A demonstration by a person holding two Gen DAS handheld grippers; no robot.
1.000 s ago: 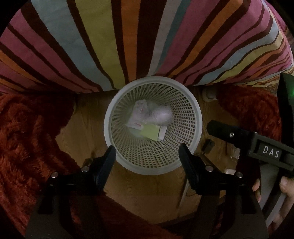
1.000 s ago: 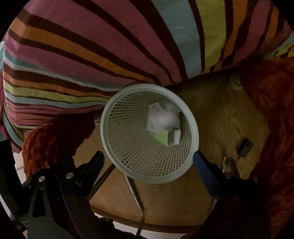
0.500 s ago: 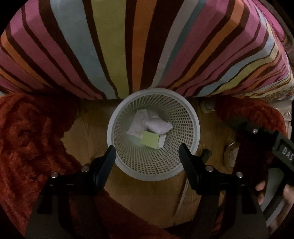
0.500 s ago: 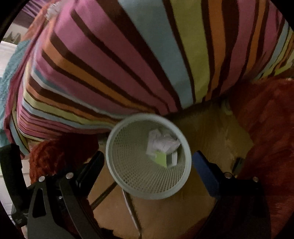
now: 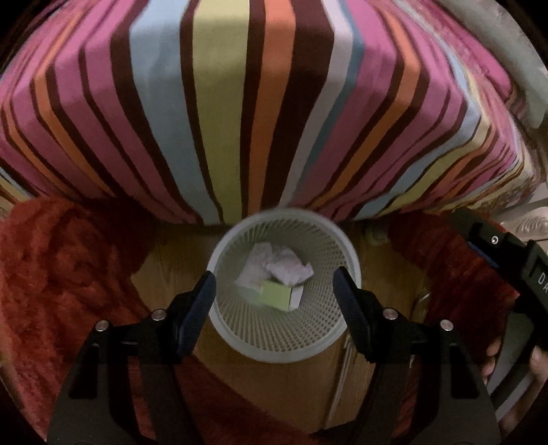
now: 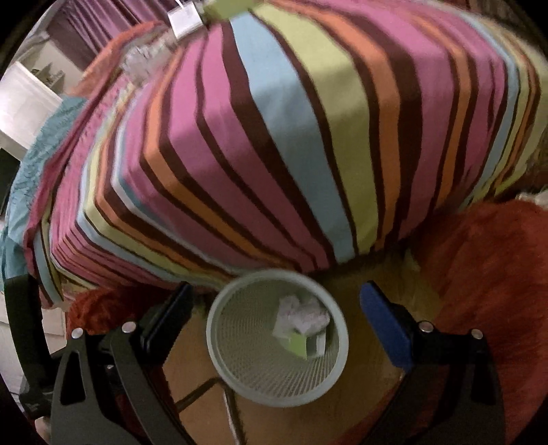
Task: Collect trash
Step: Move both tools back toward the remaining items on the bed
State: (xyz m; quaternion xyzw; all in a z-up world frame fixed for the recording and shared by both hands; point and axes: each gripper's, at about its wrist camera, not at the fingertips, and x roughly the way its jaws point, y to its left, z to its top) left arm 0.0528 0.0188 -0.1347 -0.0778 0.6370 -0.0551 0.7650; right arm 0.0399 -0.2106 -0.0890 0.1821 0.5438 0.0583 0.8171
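Striped bed [image 5: 239, 113] behind; wooden floor [image 5: 274, 386] below. Bin [image 5: 284, 352] holds paper [image 5: 287, 265] and box [image 5: 275, 296]. Left claw [image 5: 274, 294], right claw [image 6: 275, 313]: spread, empty, risen since release. More trash [image 6: 185, 18] far on bed.
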